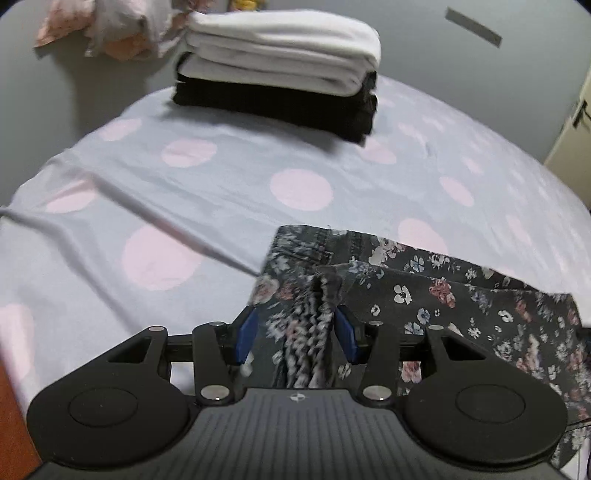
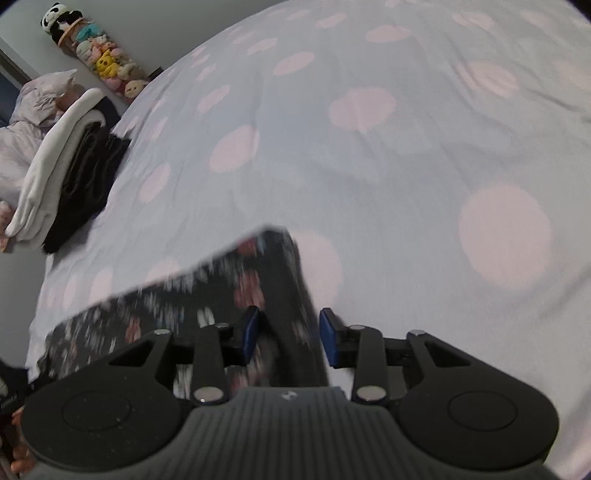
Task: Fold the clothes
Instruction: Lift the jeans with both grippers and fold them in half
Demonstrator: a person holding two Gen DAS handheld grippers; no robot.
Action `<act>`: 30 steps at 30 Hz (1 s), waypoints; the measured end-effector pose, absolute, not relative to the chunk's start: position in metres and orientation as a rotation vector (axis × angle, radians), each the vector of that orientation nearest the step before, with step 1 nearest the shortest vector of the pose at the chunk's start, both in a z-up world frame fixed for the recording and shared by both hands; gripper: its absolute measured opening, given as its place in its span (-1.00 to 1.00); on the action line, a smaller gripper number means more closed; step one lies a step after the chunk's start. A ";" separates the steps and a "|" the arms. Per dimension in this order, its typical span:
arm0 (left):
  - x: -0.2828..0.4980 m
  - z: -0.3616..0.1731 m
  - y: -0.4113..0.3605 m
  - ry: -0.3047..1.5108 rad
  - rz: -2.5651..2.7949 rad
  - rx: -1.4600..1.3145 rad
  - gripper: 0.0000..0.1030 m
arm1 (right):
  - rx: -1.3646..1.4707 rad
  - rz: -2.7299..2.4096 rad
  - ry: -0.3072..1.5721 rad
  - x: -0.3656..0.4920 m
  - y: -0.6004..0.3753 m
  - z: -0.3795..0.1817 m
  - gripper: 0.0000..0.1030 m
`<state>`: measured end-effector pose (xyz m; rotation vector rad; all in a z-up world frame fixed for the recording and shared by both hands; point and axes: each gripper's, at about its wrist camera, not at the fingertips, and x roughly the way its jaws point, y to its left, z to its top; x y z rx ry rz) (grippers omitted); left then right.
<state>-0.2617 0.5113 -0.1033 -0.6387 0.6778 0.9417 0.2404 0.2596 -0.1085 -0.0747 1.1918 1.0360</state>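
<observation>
A dark floral garment (image 1: pixel 424 295) lies on the polka-dot bed sheet (image 1: pixel 221 177) at the near right. A bunched fold of it rises between the blue pads of my left gripper (image 1: pixel 295 336), which is shut on that fold. In the right wrist view the same floral garment (image 2: pixel 207 295) spreads to the left, blurred, and a corner of it passes between the pads of my right gripper (image 2: pixel 290 336). The right pad stands slightly off the cloth, so this gripper is open around it.
A stack of folded white and black clothes (image 1: pixel 280 70) sits at the sheet's far edge, also seen at the left as the stack (image 2: pixel 62 162). Crumpled pale clothes (image 1: pixel 110 29) lie behind it. Plush toys (image 2: pixel 103 62) line the wall. The sheet (image 2: pixel 406 147) stretches ahead.
</observation>
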 end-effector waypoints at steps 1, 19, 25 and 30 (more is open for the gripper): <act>-0.265 -0.101 0.507 0.669 0.942 -0.644 0.05 | -0.069 1.045 1.205 0.240 0.251 -0.109 -0.19; -0.228 -0.077 0.422 0.618 0.709 -0.541 -0.07 | 0.098 1.177 1.331 0.230 0.215 -0.103 -0.87; -0.171 -0.087 0.384 0.677 0.557 -0.473 -0.16 | 0.086 1.214 1.283 0.216 0.220 -0.067 -0.88; -0.137 -0.118 0.369 0.825 0.506 -0.474 -0.43 | 0.130 1.241 1.273 0.210 0.222 -0.043 -0.89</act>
